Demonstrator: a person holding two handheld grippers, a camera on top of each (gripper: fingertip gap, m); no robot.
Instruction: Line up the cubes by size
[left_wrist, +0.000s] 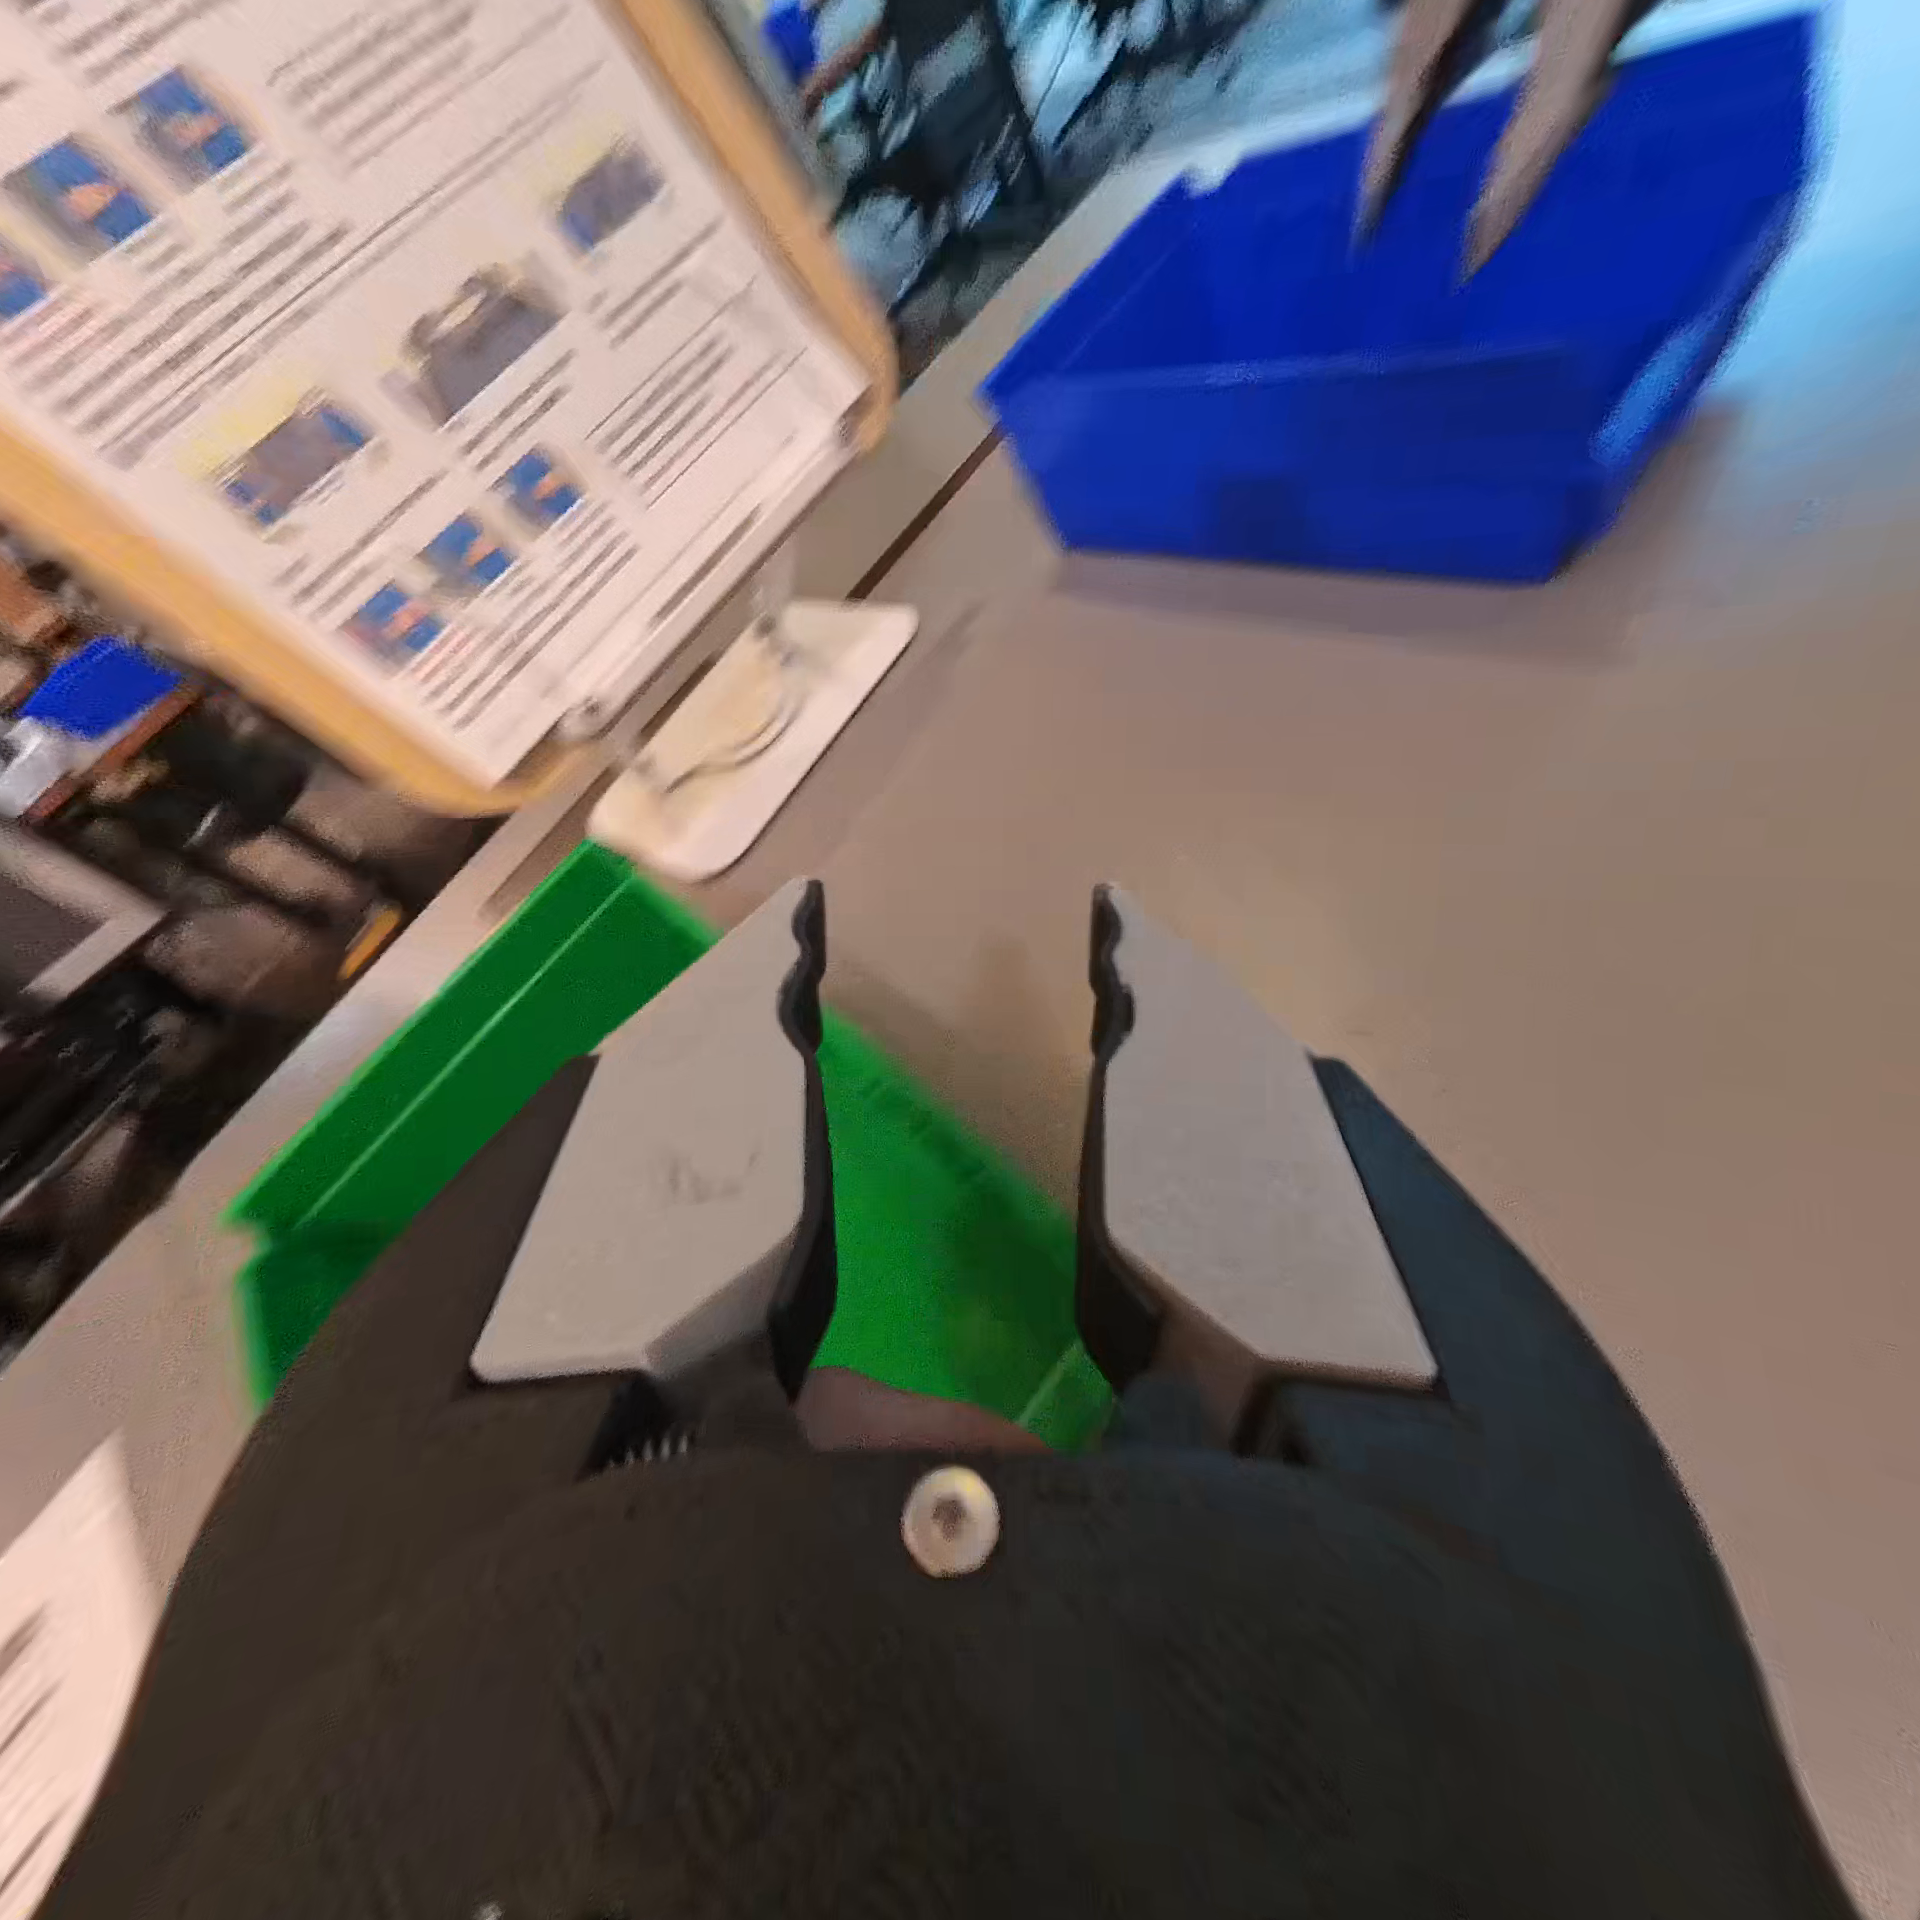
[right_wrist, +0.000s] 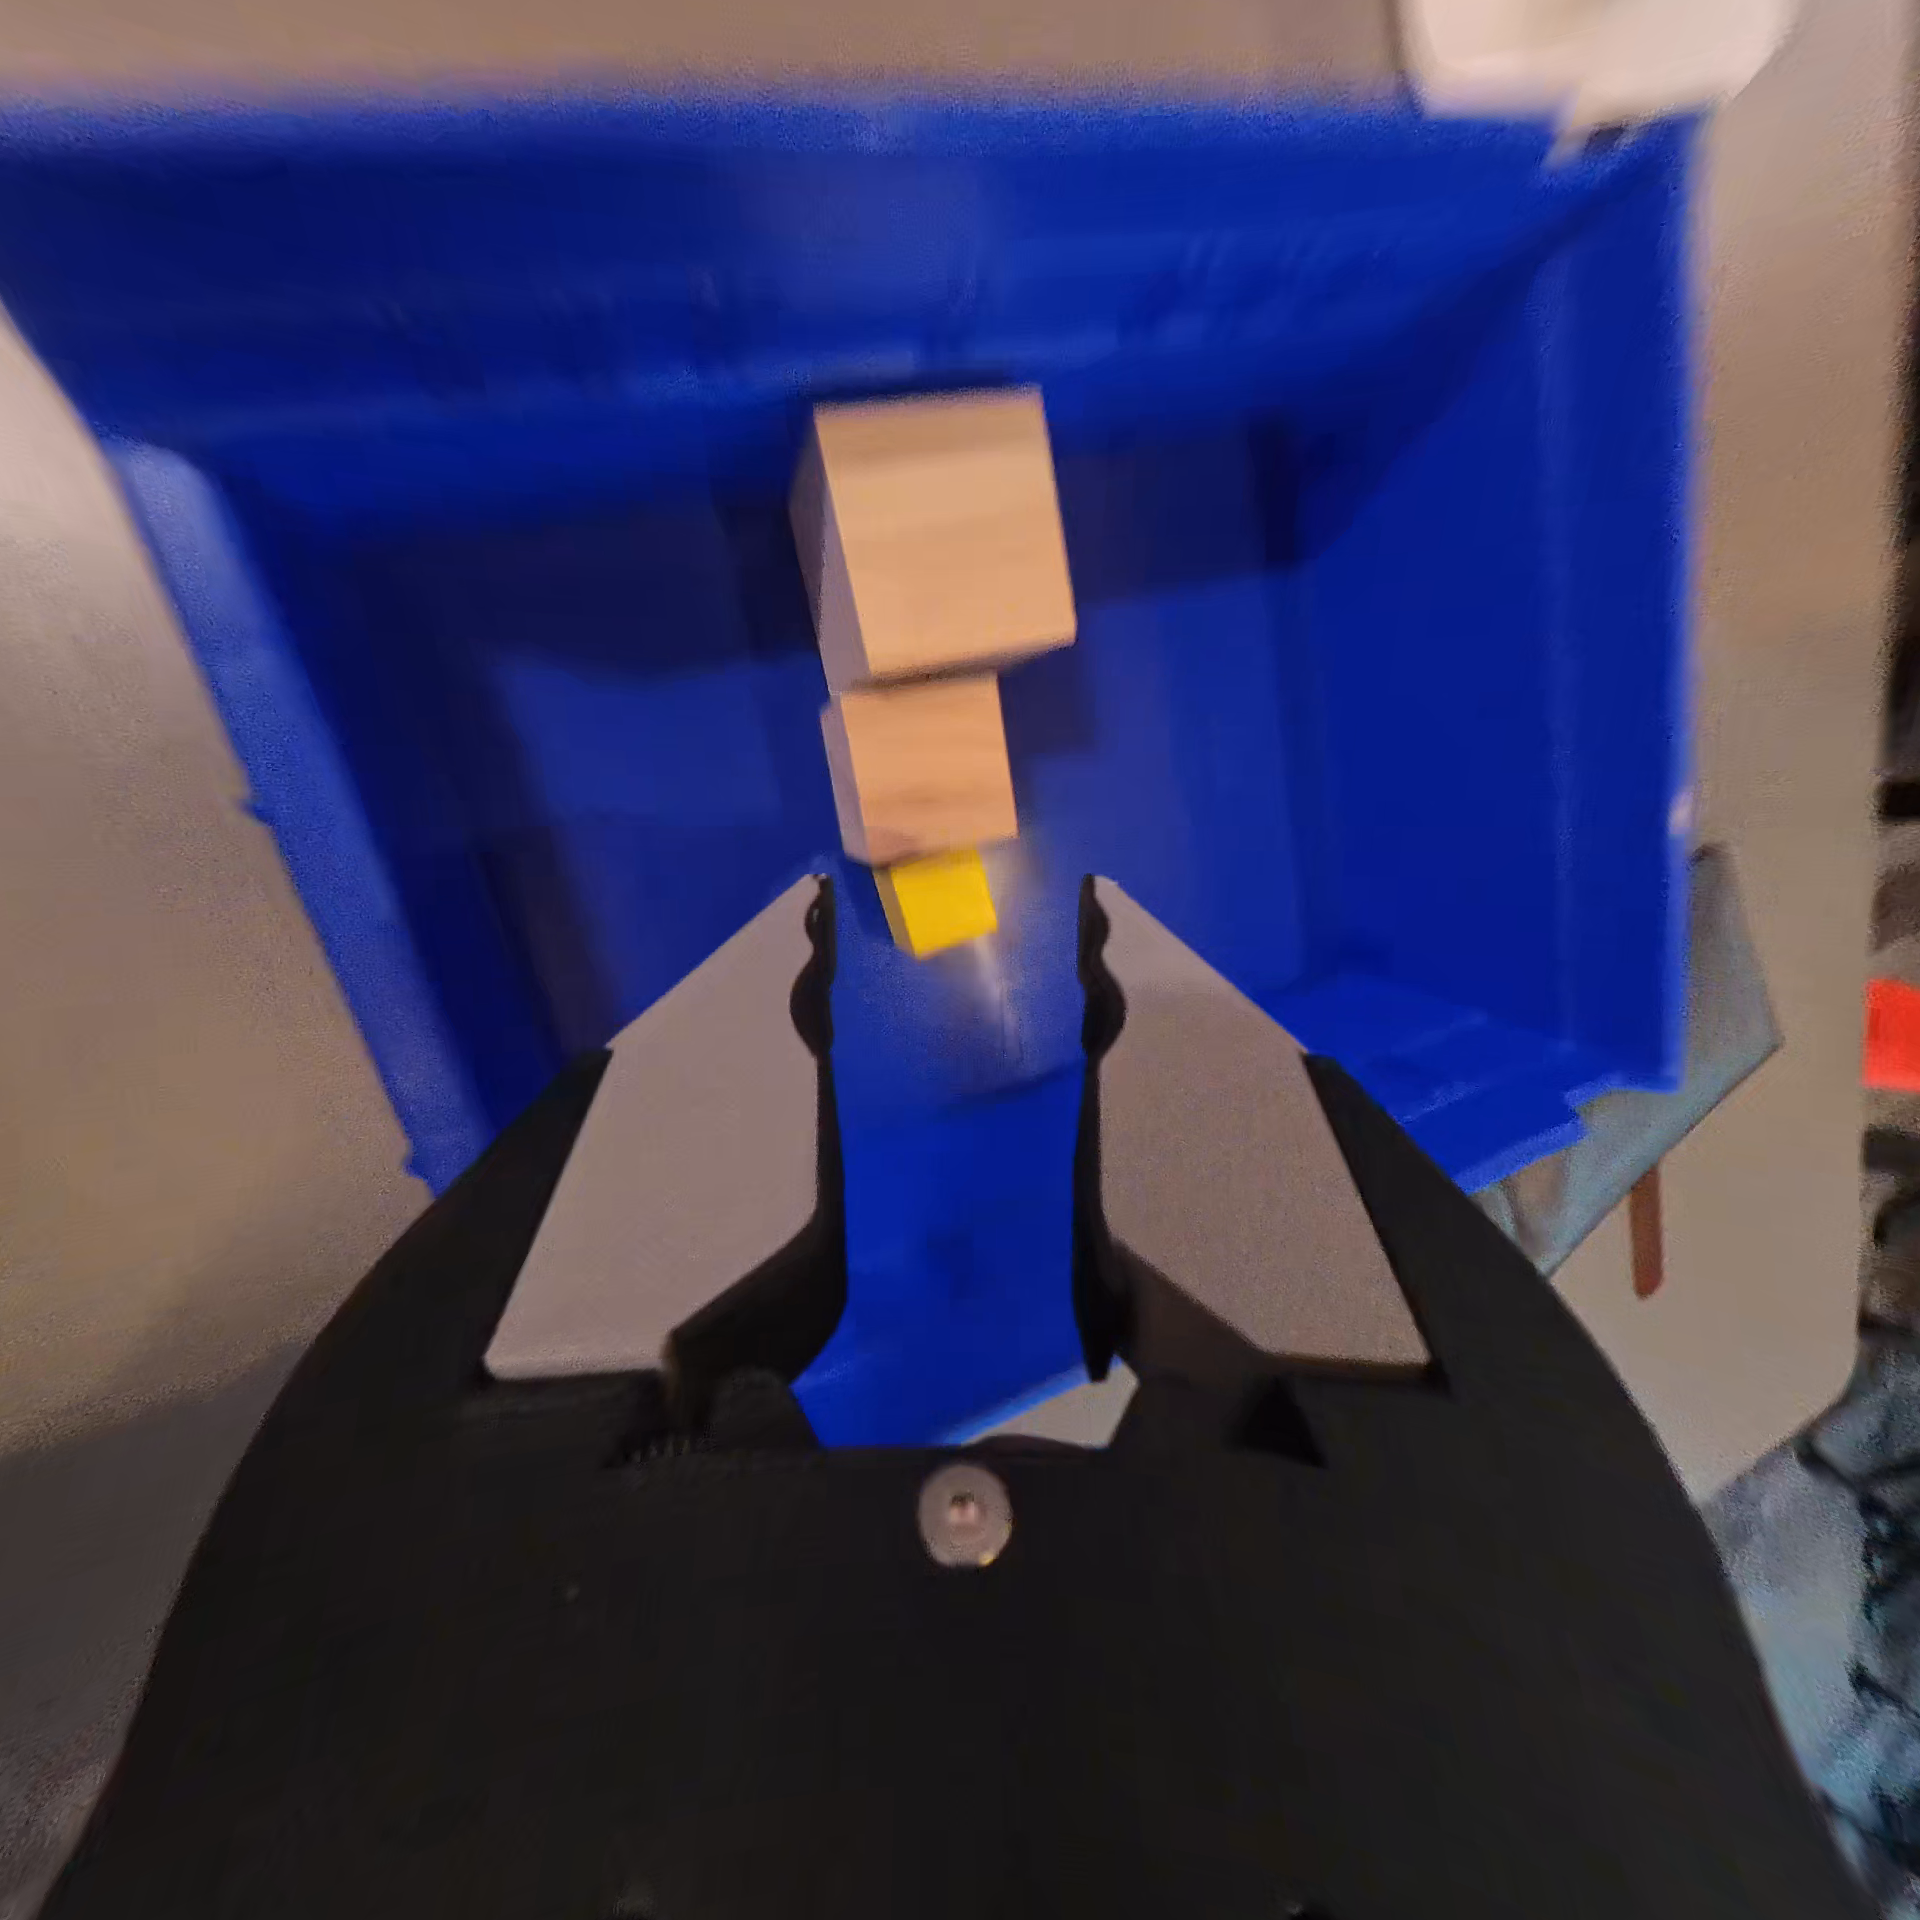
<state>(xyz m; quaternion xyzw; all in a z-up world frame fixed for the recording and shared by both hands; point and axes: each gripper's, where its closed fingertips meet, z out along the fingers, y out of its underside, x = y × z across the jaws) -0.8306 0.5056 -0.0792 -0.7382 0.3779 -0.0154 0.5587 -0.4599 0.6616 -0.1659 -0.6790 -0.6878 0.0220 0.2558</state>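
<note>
In the right wrist view, three cubes lie in a row inside a blue bin (right_wrist: 1455, 520): a large wooden cube (right_wrist: 940, 530), a medium wooden cube (right_wrist: 930, 764) and a small yellow cube (right_wrist: 938, 899), touching end to end. My right gripper (right_wrist: 954, 894) is open and empty above the bin, its tips just short of the yellow cube. My left gripper (left_wrist: 956, 904) is open and empty over the table, with a green bin (left_wrist: 436, 1101) under it. The right gripper's fingers (left_wrist: 1507, 166) show above the blue bin (left_wrist: 1351, 457) in the left wrist view.
A wood-framed board with printed sheets (left_wrist: 395, 343) stands on a clear stand with a white base (left_wrist: 758, 727) at the table's left edge. A paper sheet (left_wrist: 52, 1621) lies at the near left. The table (left_wrist: 1455, 935) is beige.
</note>
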